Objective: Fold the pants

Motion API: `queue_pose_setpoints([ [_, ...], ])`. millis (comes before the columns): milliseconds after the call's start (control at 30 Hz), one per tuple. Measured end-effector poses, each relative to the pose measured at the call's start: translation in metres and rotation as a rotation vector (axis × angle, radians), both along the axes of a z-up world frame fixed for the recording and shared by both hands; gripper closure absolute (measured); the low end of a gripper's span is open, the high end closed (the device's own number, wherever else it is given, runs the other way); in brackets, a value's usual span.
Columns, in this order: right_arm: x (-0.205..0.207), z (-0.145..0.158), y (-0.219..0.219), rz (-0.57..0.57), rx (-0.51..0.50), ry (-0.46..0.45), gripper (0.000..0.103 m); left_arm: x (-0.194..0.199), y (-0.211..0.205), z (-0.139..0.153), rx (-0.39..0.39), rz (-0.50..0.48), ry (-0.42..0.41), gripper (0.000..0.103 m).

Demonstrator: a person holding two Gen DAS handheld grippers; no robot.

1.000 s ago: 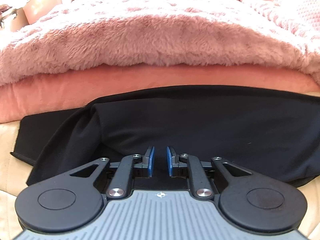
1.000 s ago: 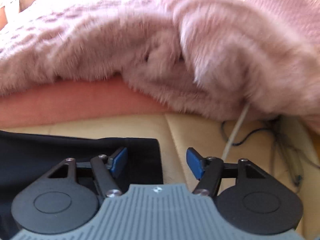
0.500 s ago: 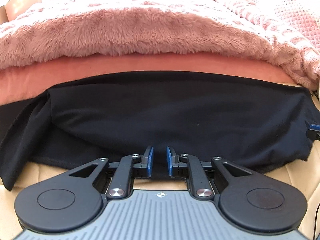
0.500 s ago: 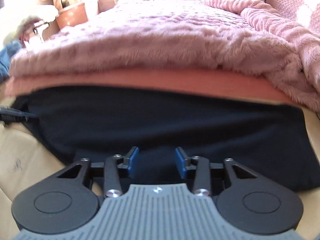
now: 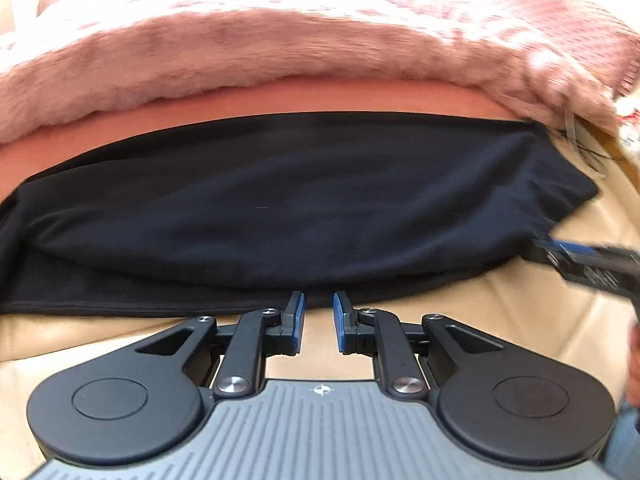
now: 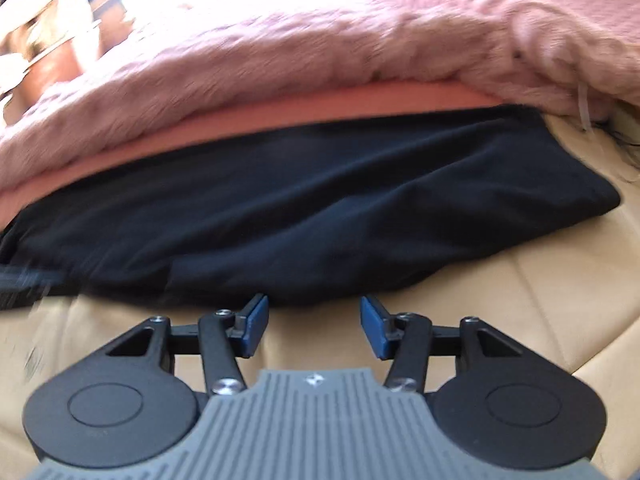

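The black pants (image 5: 288, 200) lie folded in a long band on the beige cushion, their far edge against the pink bedding. They also show in the right wrist view (image 6: 304, 208). My left gripper (image 5: 319, 312) hovers just short of the pants' near hem, jaws a narrow gap apart and empty. My right gripper (image 6: 313, 318) is open and empty at the near edge of the pants. The right gripper also shows blurred at the right edge of the left wrist view (image 5: 580, 260).
A fluffy pink blanket (image 5: 280, 40) over a salmon sheet (image 5: 320, 96) rises behind the pants. The beige quilted cushion (image 6: 520, 300) runs in front and to the right. A white cord and dark threads (image 6: 584, 104) lie at the far right.
Both grippers have pulled back from the pants toward the near side. The right gripper's jaws have opened wider. The left gripper's fingertips now sit off the cloth over the cushion.
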State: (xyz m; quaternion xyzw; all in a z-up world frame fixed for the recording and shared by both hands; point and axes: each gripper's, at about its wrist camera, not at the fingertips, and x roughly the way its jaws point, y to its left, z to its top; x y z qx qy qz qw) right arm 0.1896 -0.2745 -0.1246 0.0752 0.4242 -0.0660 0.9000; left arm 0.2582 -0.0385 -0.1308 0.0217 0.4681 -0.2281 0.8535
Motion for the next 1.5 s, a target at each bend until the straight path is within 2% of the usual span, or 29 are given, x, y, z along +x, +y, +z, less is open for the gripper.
queue_pose_setpoints([
  [67,0.004,0.004,-0.005,0.011,0.056,0.003,0.087,-0.005,-0.01,0.002,-0.031,-0.057,-0.004,0.086],
  [100,0.007,0.008,-0.007,0.02,0.067,-0.001,0.09,-0.009,-0.016,0.002,-0.059,-0.09,-0.001,0.086],
  [133,0.005,0.013,-0.006,0.037,0.069,-0.011,0.099,-0.01,-0.023,0.002,-0.083,-0.119,0.0,0.086],
  [167,0.005,0.018,-0.006,0.057,0.069,-0.019,0.103,-0.011,-0.03,0.002,-0.1,-0.149,0.001,0.086],
  [333,-0.005,0.036,-0.024,0.094,0.027,-0.037,0.103,-0.015,-0.072,-0.002,-0.088,-0.29,-0.012,0.086],
  [433,-0.005,0.037,-0.04,0.112,-0.01,-0.014,0.103,-0.015,-0.094,-0.006,-0.034,-0.36,-0.022,0.086],
  [533,-0.015,0.03,-0.063,0.122,-0.045,-0.002,0.1,-0.016,-0.109,-0.008,0.02,-0.397,-0.057,0.084],
  [567,-0.019,0.026,-0.071,0.125,-0.04,0.002,0.09,-0.018,-0.112,-0.009,0.031,-0.403,-0.07,0.081],
  [600,-0.024,0.022,-0.078,0.126,-0.032,0.001,0.074,-0.018,-0.116,-0.009,0.032,-0.413,-0.076,0.077],
  [633,-0.025,0.017,-0.085,0.127,-0.025,0.004,0.069,-0.018,-0.118,-0.01,0.031,-0.423,-0.077,0.07],
  [667,-0.027,0.013,-0.09,0.121,-0.025,0.008,0.067,-0.018,-0.124,-0.011,0.032,-0.434,-0.081,0.066],
  [800,-0.026,-0.002,-0.105,0.077,-0.012,0.008,0.067,-0.021,-0.152,-0.012,0.069,-0.479,-0.132,0.065],
  [933,-0.026,-0.008,-0.112,0.08,0.038,-0.01,0.067,-0.03,-0.176,-0.01,0.057,-0.516,-0.194,0.058],
  [967,-0.026,-0.01,-0.112,0.085,0.037,-0.012,0.067,-0.033,-0.18,-0.011,0.077,-0.514,-0.234,0.056],
  [1033,-0.027,-0.012,-0.114,0.087,0.045,-0.015,0.067,-0.036,-0.185,-0.014,0.118,-0.451,-0.307,0.057],
  [1067,-0.028,-0.013,-0.116,0.086,0.056,-0.017,0.067,-0.033,-0.184,-0.014,0.1,-0.432,-0.285,0.058],
  [1100,-0.028,-0.013,-0.117,0.084,0.063,-0.018,0.067,-0.029,-0.185,-0.015,0.074,-0.43,-0.225,0.065],
  [1133,-0.028,-0.012,-0.118,0.081,0.066,-0.017,0.067,-0.027,-0.186,-0.015,0.059,-0.425,-0.164,0.076],
  [1167,-0.028,-0.011,-0.12,0.077,0.066,-0.021,0.067,-0.027,-0.186,-0.014,0.052,-0.423,-0.132,0.079],
  [1200,-0.028,-0.009,-0.123,0.075,0.068,-0.031,0.067,-0.03,-0.185,-0.01,0.041,-0.418,-0.131,0.08],
  [1267,-0.025,-0.004,-0.129,0.082,0.079,-0.046,0.067,-0.033,-0.18,-0.008,0.02,-0.377,-0.109,0.088],
  [1400,-0.009,-0.001,-0.136,0.124,0.053,-0.045,0.082,-0.026,-0.167,-0.022,-0.05,-0.274,0.019,0.097],
  [1500,0.009,-0.003,-0.141,0.152,0.04,-0.033,0.083,-0.022,-0.161,-0.025,-0.118,-0.219,0.084,0.097],
])
